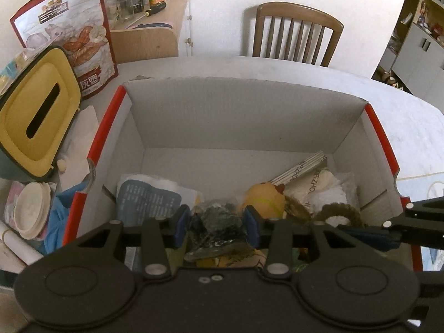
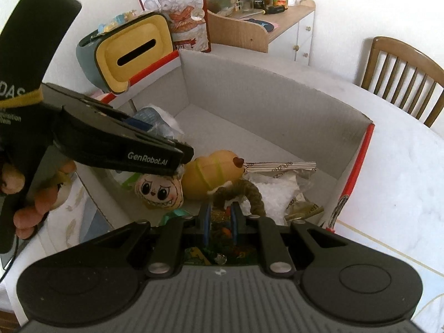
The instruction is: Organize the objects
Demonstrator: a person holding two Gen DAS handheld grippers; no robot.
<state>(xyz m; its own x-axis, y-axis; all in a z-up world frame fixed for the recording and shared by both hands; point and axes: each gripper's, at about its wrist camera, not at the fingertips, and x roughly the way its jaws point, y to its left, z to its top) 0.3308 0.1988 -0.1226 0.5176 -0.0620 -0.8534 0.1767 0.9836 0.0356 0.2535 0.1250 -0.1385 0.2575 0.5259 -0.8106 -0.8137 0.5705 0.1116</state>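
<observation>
White tabletop [image 1: 388, 116] carries the cardboard box [image 1: 244, 97]. Your left gripper [image 1: 216, 222] pinches a crinkly dark packet [image 1: 216, 226] low inside it; right gripper [image 2: 219, 222] clamps a colourful wrapper [image 2: 222, 231] near the box's front wall. Lower both before releasing, avoiding the plush doll [image 2: 159, 191].

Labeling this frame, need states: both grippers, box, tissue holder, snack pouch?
left gripper: shut on dark crinkly bag
right gripper: nearly closed; contents between pads unclear
cardboard box: open, items inside
yellow tissue holder: tilted, lid on
snack pouch: upright
</observation>
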